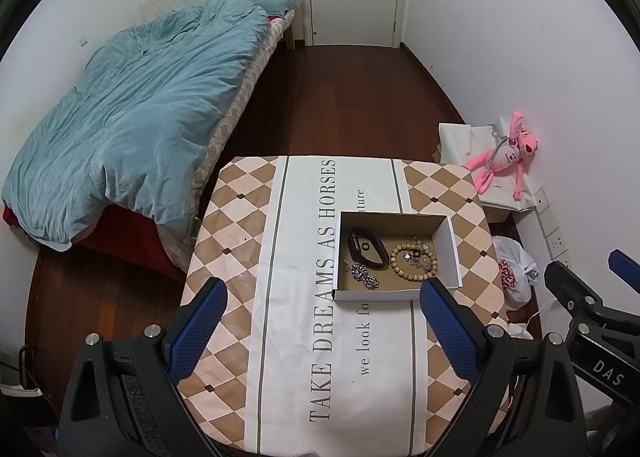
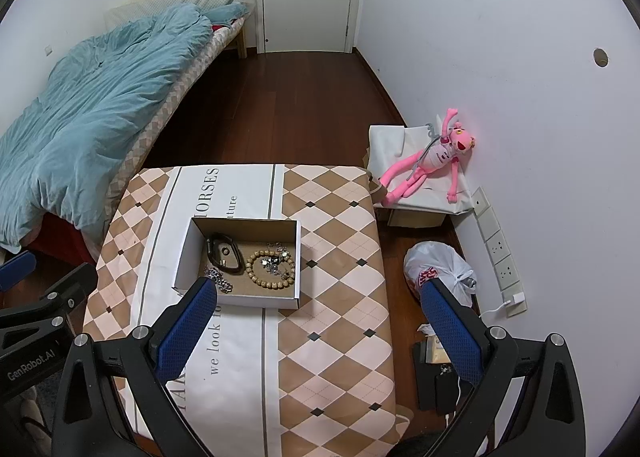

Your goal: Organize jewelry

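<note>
Both wrist views look down on a table [image 1: 240, 257] under a checked cloth; near its middle stands an open cardboard box [image 1: 454, 253], which holds all the jewelry in view. Inside lie a black band [image 1: 366, 251] at the far left, a silver chain [image 1: 364, 277] at the near left, and a wooden bead bracelet [image 1: 414, 259] at the right, ringed around what appears to be a small tangle of metal charms, too fine to resolve.

The left gripper [image 1: 322, 331] hovers above the near part of the table, jaws wide apart and empty; the box lies ahead and slightly to its right. The right gripper [image 2: 316, 331], equally spread and empty, has the box ahead and to its left, its left finger overlapping the near-left corner. The band's long axis runs roughly near to far. Neither gripper is clearly nearer.

Legible writing: "TAKE DREAMS AS HORSES" and "we look fo…" on the cloth; "DAS" and "GenRobot.AI" on the gripper bodies.
</note>
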Motion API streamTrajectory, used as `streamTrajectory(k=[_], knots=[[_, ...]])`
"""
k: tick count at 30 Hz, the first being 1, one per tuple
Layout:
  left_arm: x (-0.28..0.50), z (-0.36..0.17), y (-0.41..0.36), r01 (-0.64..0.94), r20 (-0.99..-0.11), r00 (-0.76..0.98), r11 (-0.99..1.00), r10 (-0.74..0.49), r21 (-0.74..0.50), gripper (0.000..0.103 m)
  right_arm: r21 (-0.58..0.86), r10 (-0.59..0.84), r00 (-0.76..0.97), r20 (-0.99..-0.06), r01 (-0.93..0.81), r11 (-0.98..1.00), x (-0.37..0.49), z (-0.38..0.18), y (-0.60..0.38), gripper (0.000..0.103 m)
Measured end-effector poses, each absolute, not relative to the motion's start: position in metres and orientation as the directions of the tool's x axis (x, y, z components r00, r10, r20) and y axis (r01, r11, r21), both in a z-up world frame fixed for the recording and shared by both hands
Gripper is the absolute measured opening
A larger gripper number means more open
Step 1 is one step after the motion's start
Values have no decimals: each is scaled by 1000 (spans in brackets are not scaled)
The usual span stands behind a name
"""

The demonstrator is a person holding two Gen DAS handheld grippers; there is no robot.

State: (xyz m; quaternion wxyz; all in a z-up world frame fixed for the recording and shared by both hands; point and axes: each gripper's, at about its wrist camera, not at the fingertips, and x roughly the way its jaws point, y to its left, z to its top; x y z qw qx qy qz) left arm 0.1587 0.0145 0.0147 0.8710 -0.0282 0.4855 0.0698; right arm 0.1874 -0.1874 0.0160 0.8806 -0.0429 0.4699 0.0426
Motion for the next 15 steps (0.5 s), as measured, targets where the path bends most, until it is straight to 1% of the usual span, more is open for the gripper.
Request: streamTrajectory(k=[15], knots=[[158,19,12,-154,-845,526,988,95,15,99,-35,35,556,-831,-116,993,188,18,-189,103]])
